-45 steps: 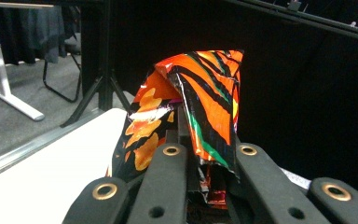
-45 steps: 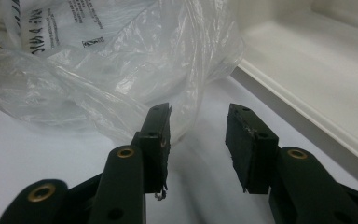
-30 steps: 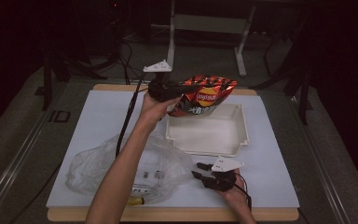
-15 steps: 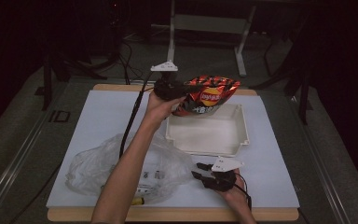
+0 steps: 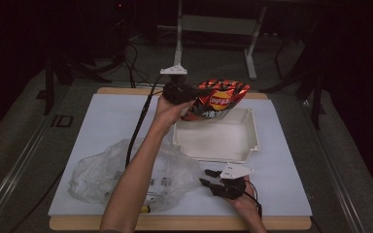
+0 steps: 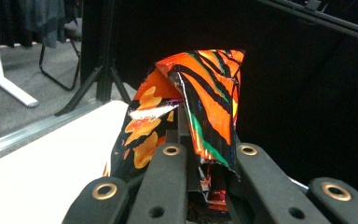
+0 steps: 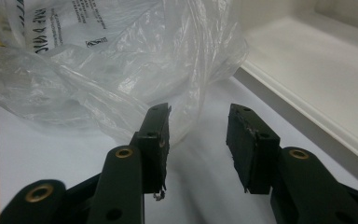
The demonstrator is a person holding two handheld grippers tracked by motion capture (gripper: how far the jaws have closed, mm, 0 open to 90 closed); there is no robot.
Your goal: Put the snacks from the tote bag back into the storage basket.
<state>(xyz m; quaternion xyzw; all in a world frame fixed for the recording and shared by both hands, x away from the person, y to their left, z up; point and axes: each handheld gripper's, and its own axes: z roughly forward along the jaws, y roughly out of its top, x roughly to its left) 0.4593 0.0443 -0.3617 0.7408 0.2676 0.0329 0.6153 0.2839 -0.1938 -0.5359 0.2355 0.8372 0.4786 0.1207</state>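
Observation:
An orange, red and black chip bag point(image 5: 218, 99) hangs over the far edge of the white tray point(image 5: 252, 145). My left gripper point(image 5: 190, 92) is shut on the bag's left end and holds it up. In the left gripper view the crumpled bag point(image 6: 200, 107) rises from between the closed jaws of the left gripper point(image 6: 205, 168). My right gripper point(image 5: 209, 178) rests low near the table's front edge, open, with nothing between its jaws. In the right gripper view the right gripper point(image 7: 198, 135) points at a clear plastic bag point(image 7: 98, 60), its left jaw near the bag's edge.
The clear plastic bag point(image 5: 126, 174) lies crumpled at the front left of the white table cover point(image 5: 102, 121), under my left forearm. The tray's rim point(image 7: 307, 112) runs to the right of my right gripper. A black cable point(image 5: 138, 126) trails from the left gripper.
My left gripper has carried the chip bag a little to the right, further over the tray's far edge. The right gripper has stayed put.

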